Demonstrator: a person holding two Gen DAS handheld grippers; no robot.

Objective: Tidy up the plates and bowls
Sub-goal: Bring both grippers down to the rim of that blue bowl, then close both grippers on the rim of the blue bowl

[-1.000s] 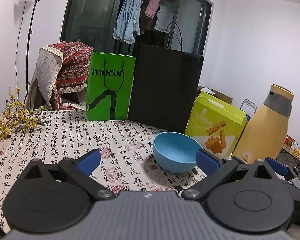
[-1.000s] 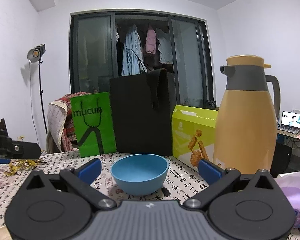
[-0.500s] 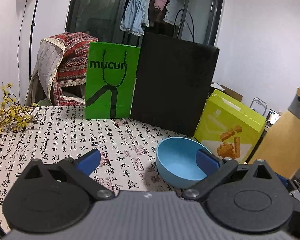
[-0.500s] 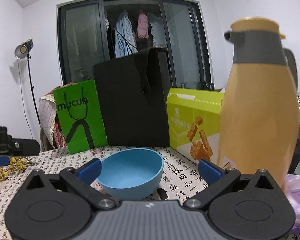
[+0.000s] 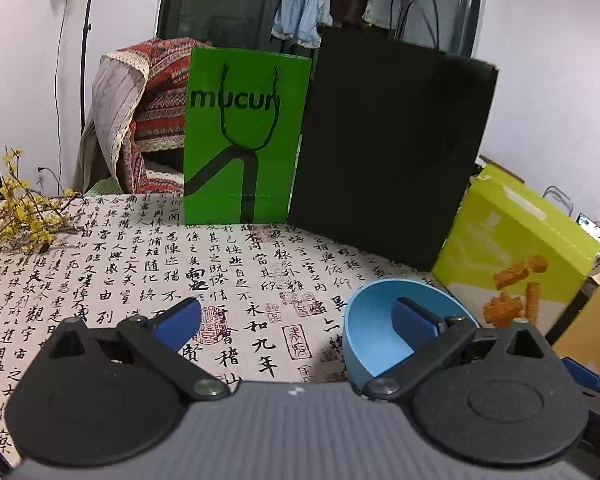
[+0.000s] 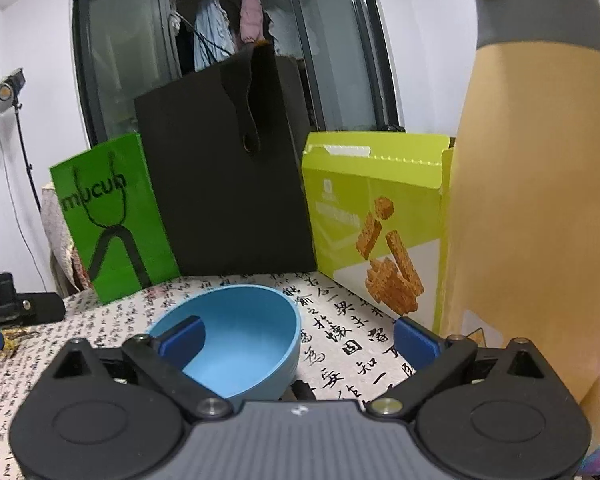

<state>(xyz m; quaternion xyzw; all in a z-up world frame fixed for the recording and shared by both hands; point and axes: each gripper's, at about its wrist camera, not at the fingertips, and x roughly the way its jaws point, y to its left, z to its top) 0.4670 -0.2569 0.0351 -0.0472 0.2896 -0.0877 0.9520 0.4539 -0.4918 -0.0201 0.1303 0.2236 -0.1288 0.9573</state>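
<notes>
A light blue bowl (image 5: 374,320) stands upright on the calligraphy-print tablecloth (image 5: 140,264). My left gripper (image 5: 296,318) is open; its right finger sits over the bowl's inside and its left finger is over the cloth. In the right wrist view the same bowl (image 6: 240,332) lies low and left of centre. My right gripper (image 6: 298,334) is open, its left finger over the bowl's inside and its right finger beyond the bowl's right wall. Whether any finger touches the bowl cannot be told.
A green paper bag (image 5: 244,140), a black paper bag (image 5: 388,140) and a yellow-green snack box (image 6: 376,220) stand behind the bowl. A tall tan thermos (image 6: 540,180) stands close at the right. Yellow flower sprigs (image 5: 16,216) lie at the left.
Both grippers have moved forward and closer to the bowl. It has shifted from between the fingers to one side in each view, and the thermos looms larger on the right.
</notes>
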